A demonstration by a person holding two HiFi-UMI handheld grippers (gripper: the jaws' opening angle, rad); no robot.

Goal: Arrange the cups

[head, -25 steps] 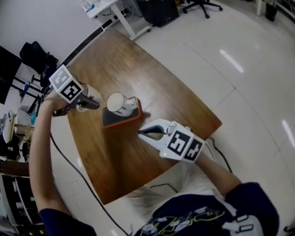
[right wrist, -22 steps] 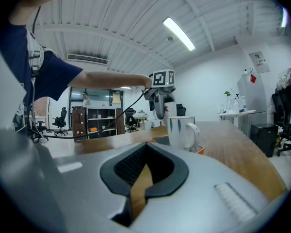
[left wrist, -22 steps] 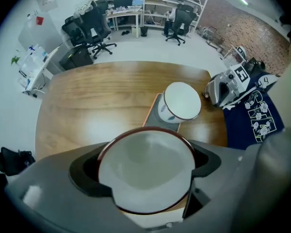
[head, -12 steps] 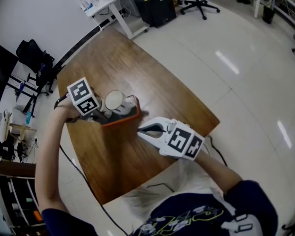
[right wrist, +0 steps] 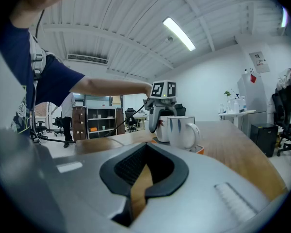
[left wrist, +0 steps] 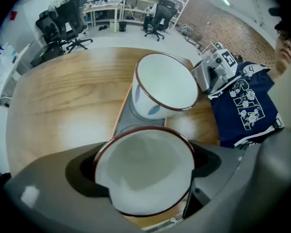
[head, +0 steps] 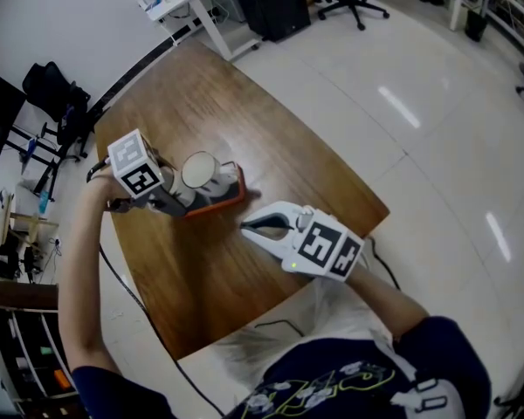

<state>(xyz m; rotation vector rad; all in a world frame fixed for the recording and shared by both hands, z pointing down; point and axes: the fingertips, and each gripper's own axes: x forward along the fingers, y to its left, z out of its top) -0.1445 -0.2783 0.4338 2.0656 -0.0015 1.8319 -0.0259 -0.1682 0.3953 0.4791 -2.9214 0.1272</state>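
One cup (head: pixel 201 171) stands on the tray (head: pixel 233 195), the left tongs (head: pixel 173 202) grip a second cup (left wrist: pixel 144 171) beside it, not yet released, and the right tongs (right wrist: pixel 136 188) are closed and empty.

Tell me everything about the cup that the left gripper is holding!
The held cup is white, smooth like ceramic, with a thin dark red rim, and it looks empty inside. The left gripper has it squeezed between its grey fingers, mouth facing up. It is low over the grey, orange-edged tray, beside a second white cup with blue leaf marks. Whether its bottom touches the tray cannot be seen.
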